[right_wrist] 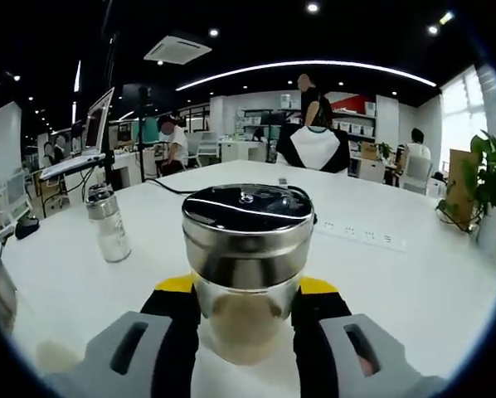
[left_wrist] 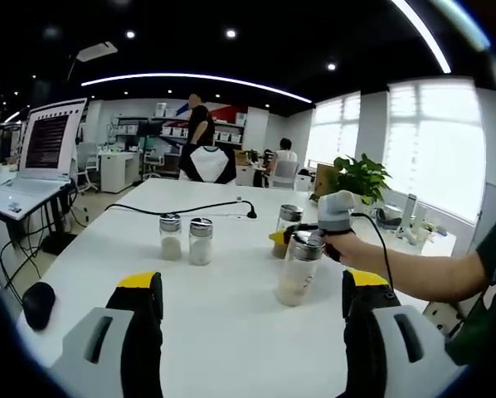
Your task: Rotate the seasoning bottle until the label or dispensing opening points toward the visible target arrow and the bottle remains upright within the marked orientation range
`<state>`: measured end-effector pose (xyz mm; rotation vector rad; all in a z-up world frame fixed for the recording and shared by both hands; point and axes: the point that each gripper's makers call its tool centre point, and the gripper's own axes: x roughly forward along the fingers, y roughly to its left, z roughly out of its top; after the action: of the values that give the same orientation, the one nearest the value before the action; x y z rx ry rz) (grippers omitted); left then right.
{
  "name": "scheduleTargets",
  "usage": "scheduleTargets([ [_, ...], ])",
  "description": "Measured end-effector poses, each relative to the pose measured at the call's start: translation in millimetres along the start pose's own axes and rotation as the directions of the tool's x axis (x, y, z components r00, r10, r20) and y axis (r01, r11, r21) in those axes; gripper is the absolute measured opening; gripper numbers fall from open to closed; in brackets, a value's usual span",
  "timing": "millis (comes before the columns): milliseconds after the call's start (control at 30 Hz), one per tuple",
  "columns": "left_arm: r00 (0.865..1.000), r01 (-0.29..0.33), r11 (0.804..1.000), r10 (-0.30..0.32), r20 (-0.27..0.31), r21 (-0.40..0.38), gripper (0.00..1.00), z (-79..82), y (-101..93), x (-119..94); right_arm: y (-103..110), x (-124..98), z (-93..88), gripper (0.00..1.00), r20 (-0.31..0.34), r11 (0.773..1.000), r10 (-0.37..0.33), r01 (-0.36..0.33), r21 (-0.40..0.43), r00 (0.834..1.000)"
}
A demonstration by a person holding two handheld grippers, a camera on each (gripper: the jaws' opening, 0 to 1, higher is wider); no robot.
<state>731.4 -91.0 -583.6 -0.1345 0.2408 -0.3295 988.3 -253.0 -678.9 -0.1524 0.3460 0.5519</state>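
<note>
Right gripper [right_wrist: 248,332] fingers clamped on upright seasoning bottle [right_wrist: 248,265] — mid-counter [left_wrist: 231,332]. Left gripper [left_wrist: 252,319] fingers spread wide, holding nothing — two shakers [left_wrist: 186,239] beyond.

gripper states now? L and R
Left tongs: open, holding nothing, above the white table.
Right tongs: closed on the seasoning bottle, which stands upright.
</note>
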Motion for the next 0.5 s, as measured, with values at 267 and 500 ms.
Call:
scheduleTargets([
  [267,1.000,-0.006,1.000,0.006,-0.002,0.001,0.94,-0.6,1.3,-1,-6,-6,-0.1,0.41,0.019,1.000,-0.014,0.014,-0.006,1.000],
  [500,1.000,0.003,1.000,-0.003,-0.006,0.002,0.94,-1.7,-2.2,1,-6,-24,0.2,0.41,0.048,1.000,-0.010,0.011,-0.014,0.999],
])
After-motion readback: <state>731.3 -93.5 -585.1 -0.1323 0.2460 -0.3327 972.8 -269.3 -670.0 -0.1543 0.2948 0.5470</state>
